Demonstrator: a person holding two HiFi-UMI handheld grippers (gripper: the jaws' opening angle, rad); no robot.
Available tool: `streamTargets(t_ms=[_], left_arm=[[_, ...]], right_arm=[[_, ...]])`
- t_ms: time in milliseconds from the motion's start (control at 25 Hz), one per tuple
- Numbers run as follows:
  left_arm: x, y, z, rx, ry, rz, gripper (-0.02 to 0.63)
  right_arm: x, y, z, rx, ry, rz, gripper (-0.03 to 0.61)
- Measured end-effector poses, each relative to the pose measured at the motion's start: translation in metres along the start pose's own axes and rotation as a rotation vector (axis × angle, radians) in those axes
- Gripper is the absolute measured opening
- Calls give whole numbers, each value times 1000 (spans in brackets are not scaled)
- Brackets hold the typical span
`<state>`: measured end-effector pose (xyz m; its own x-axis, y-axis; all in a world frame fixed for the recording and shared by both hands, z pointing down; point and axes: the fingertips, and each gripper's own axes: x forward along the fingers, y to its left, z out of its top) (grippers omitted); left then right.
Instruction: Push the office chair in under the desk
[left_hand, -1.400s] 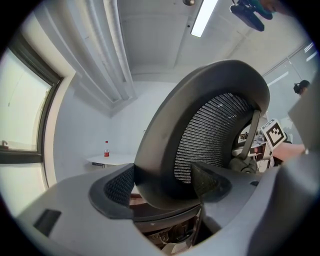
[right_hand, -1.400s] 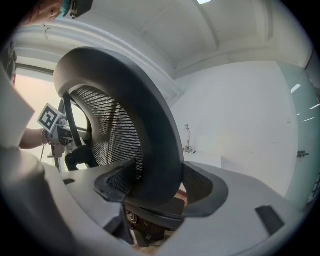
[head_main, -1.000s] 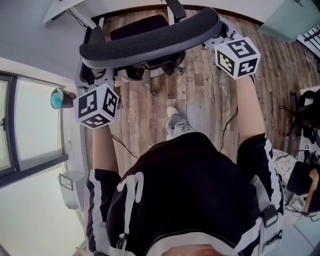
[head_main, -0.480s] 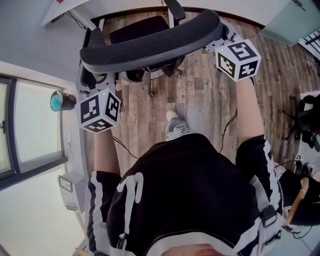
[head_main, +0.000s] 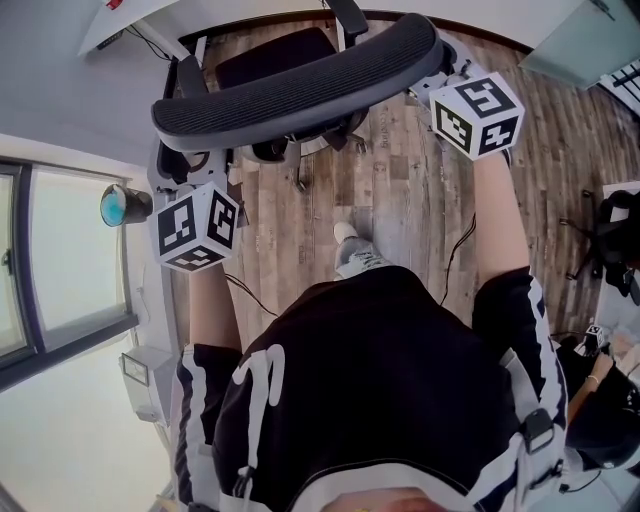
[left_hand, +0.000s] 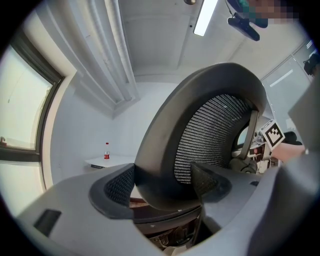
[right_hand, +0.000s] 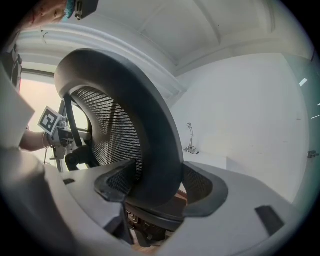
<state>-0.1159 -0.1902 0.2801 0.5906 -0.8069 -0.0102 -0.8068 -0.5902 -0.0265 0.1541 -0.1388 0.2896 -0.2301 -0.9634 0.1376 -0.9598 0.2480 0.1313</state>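
Left claw (left_hand: 162, 182) and right claw (right_hand: 156, 182), both clamped on the office chair (head_main: 300, 85).
My left claw's pads pinch the left end of the curved backrest rim, and my right claw's pads pinch the right end. The seat sits ahead of both claws. The white desk (head_main: 125, 18) lies beyond it, off toward my left.

Wood plank floor (head_main: 400, 190), window (head_main: 60, 260), ceiling strip light (left_hand: 205, 17), red-labelled bottle (left_hand: 106, 151)

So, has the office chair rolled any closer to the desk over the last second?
No, not noticeably. In the head view the backrest of the office chair keeps about the same gap to the white desk at top left.
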Motion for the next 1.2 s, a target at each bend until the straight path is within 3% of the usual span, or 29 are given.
streamTargets(t_ms=[440,1200], left_arm=[[13,3,1,6,-18,-2,356],[67,41,-2,20,47,-8,354]], right_arm=[[14,-10,1,11,1,3,296],[63,-20,4,18,9,-47,293]])
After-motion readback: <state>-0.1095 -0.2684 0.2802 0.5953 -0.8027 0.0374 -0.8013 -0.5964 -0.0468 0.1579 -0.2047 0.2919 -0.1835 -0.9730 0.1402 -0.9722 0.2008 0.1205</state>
